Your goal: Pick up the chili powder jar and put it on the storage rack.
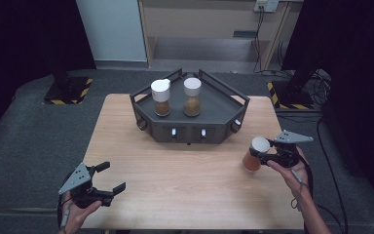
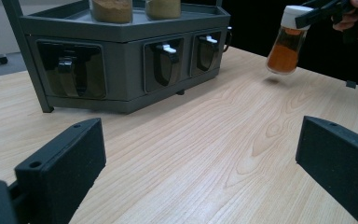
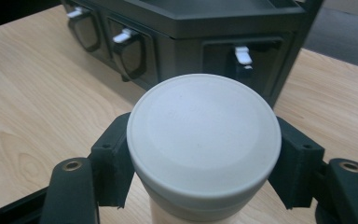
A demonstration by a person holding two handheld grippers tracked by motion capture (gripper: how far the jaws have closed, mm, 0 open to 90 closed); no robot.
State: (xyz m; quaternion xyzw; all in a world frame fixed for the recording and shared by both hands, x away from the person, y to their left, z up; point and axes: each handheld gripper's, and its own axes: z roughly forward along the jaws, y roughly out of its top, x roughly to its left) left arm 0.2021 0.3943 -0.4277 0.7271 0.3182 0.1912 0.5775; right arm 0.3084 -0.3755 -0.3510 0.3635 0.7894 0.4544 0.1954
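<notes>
Gripping white cap of spice jar (image 1: 253, 155), right gripper (image 1: 267, 152) holds jar tilted, clear of wooden table (image 1: 185, 180), jaws clamped either side. Left gripper (image 1: 111, 178) spread wide, empty, well apart from jar. Grey rack (image 1: 190, 127) ahead.

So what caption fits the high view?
Right gripper lifts a spice jar beside the rack; left gripper open.

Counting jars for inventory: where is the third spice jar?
The third spice jar hangs tilted above the table's right side, right of the rack, clamped by the right hand-held gripper.
</notes>
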